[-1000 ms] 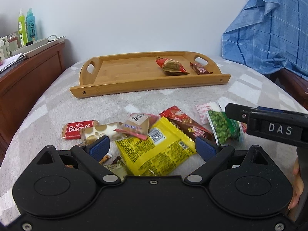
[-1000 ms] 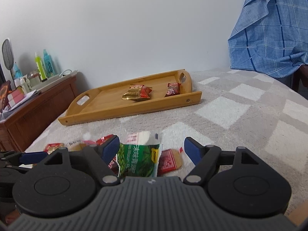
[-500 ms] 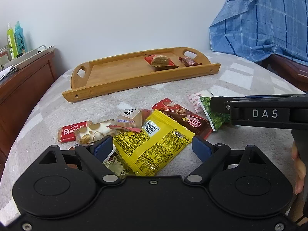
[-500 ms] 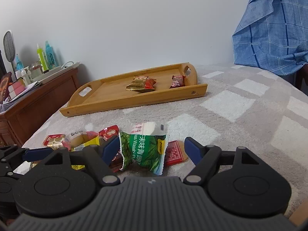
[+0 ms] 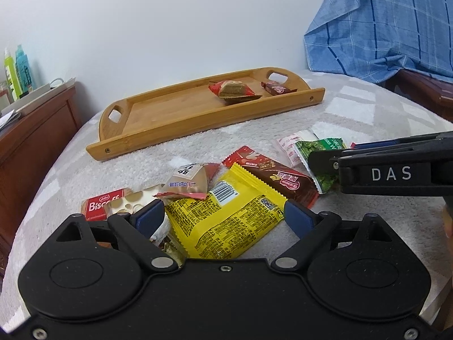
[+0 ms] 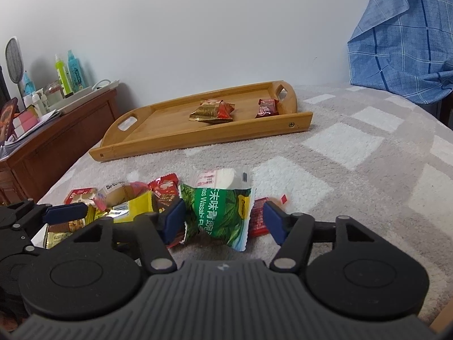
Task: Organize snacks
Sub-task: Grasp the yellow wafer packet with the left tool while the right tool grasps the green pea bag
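Right gripper has just been closing its jaws around the green wasabi-pea packet. Its left blue pad touches the packet's edge, while the right pad stands a little apart from it, so the packet is between the jaws but not yet squeezed. Just beside this packet lie a small red packet on the right and a white sachet behind it.

Left gripper is wide open and grasps nothing; it sits low over the yellow packet, which lies between its two pads. Near it are a dark red bar, a beige triangular packet and a red Biscoff biscuit, all in one loose pile on the grey checked blanket.

Further back, a wooden tray rests on the blanket. Inside it are a red-and-gold packet and a small dark red packet, near the tray's right end. A wooden cabinet with bottles stands at left, and a blue checked cloth hangs at right.
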{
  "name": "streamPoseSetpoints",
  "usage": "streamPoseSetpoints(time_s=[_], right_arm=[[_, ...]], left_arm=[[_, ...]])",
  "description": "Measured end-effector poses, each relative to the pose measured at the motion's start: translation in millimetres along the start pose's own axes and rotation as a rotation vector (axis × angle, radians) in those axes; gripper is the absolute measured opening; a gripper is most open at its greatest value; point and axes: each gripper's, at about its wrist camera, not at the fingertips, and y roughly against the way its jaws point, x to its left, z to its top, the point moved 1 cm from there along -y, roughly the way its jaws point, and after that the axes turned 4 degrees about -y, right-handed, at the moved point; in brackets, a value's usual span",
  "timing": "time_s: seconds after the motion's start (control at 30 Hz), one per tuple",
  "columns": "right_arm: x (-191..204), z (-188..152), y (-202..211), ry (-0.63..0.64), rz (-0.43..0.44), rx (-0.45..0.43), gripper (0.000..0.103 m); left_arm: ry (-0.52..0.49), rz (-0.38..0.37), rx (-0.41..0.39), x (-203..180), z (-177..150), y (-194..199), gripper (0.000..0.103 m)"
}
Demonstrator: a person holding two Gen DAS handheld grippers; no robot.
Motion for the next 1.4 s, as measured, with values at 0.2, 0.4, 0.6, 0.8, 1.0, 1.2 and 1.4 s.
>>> streamPoseSetpoints(time_s=[0.2,0.4,0.6,0.8,1.0,1.2,1.4], right_arm=[[4.3,-1.3,1.0,0.030,0.001,-0.006,0.057],[-0.7,1.6,2.4,-0.005,0.006,-0.018,0.046],[-3.7,3.3,4.7,-0.030,0.012,-0.037,0.044],[-5.7,5.4,7.7,-0.043,0.015,-0.061,0.044],[-6.6,5.7,9.3,-0.050,0.014,-0.071,0.044],[-7.5,6.2,10.2,-0.059,0.009,-0.083,0.044],[-8.7,6.4,12.6,-0.074,0.008,-0.098,0.044]], left_arm=[[-0.039,0.006,-0.009,-7.6,-3.0,-0.1,0.092],[-0.057,0.011,-0.011,-10.3,-6.2,-1.6,0.093],[-0.022,-0.003,-0.003,-7.9,-6.7,-2.1,0.079],[-0.016,-0.010,-0.004,-9.4,-7.1,0.6,0.067],[-0.005,-0.010,-0.019,-10.6,-6.6,6.2,0.053],[0.003,0.003,-0.043,-11.8,-1.6,16.1,0.035],[0.014,0.019,-0.074,-10.1,8.0,26.4,0.011]])
